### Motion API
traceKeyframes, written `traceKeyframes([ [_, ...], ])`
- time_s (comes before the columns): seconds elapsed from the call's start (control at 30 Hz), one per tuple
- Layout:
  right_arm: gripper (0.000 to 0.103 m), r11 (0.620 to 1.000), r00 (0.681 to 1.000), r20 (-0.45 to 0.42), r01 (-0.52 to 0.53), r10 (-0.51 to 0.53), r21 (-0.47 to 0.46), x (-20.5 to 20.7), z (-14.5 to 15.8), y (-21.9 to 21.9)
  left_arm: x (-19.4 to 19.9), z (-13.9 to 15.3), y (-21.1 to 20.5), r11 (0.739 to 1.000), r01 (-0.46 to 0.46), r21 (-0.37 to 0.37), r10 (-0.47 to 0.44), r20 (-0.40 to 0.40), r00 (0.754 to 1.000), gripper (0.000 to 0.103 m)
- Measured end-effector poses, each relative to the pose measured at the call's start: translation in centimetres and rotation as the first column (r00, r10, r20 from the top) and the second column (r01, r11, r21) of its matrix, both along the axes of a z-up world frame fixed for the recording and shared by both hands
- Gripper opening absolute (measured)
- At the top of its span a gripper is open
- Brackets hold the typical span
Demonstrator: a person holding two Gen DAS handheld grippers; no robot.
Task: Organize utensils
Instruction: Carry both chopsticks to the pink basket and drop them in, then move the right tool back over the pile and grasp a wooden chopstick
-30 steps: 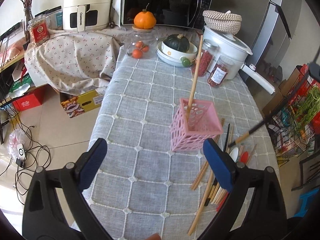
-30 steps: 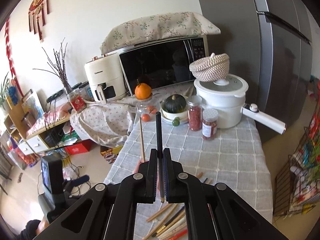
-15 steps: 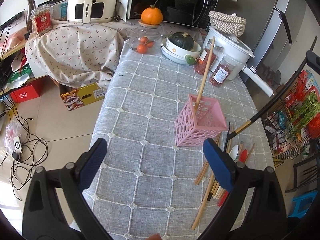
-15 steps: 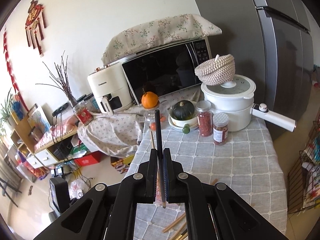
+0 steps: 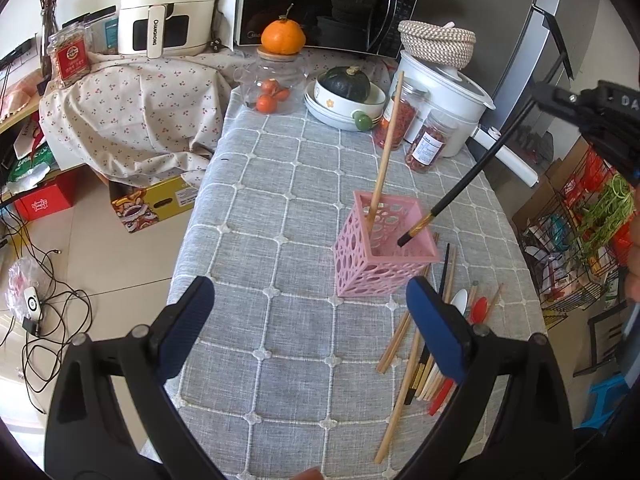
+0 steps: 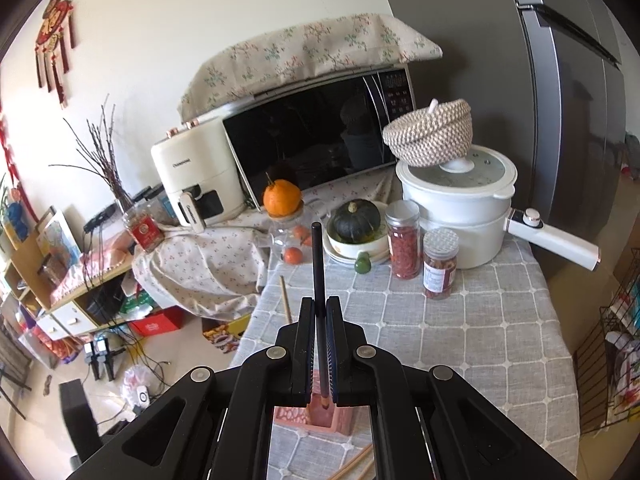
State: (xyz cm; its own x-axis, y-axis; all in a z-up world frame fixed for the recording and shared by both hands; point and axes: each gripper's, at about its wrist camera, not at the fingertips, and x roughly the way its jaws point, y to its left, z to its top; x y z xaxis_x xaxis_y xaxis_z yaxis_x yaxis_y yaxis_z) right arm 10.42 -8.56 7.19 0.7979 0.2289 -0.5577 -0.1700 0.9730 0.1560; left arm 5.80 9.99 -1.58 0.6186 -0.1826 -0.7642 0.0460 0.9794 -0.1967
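Note:
A pink perforated holder (image 5: 384,256) stands on the grey checked tablecloth (image 5: 280,208), with one wooden chopstick (image 5: 386,136) leaning in it. My right gripper (image 6: 319,312) is shut on a black chopstick (image 6: 317,264); in the left wrist view the black chopstick (image 5: 468,184) slants down with its gold-banded tip over the holder's opening. The holder shows below the right gripper (image 6: 316,414). My left gripper (image 5: 312,320) is open and empty, near the table's front edge, in front of the holder. Loose chopsticks and spoons (image 5: 424,356) lie to the holder's right.
At the back stand a glass jar of oranges (image 5: 276,88), a bowl with a green squash (image 5: 346,94), two spice jars (image 5: 428,144), a white pot (image 5: 444,92), a microwave (image 5: 320,4) and an air fryer (image 5: 168,4). A wire rack (image 5: 576,240) stands right of the table.
The right gripper has carried the black chopstick leftward and down, bringing its tip from beside the holder to over its opening. The left gripper has drawn slightly closer to the table.

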Motion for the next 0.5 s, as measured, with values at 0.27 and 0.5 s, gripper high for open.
traceKeyframes([
  [0.27,0.006,1.0,0.997,-0.072,-0.014,0.014,-0.006,1.2,-2.6,-0.1,0.6,0.3,-1.8,1.0,0.011,-0.002,-0.01,0.012,1.0,0.096],
  [0.5,0.034,1.0,0.998,-0.057,-0.024,0.024,0.006,-0.2,-1.9,-0.9,0.4,0.4,-3.3,0.999,0.039,0.016,-0.039,0.025,0.999,0.097],
])
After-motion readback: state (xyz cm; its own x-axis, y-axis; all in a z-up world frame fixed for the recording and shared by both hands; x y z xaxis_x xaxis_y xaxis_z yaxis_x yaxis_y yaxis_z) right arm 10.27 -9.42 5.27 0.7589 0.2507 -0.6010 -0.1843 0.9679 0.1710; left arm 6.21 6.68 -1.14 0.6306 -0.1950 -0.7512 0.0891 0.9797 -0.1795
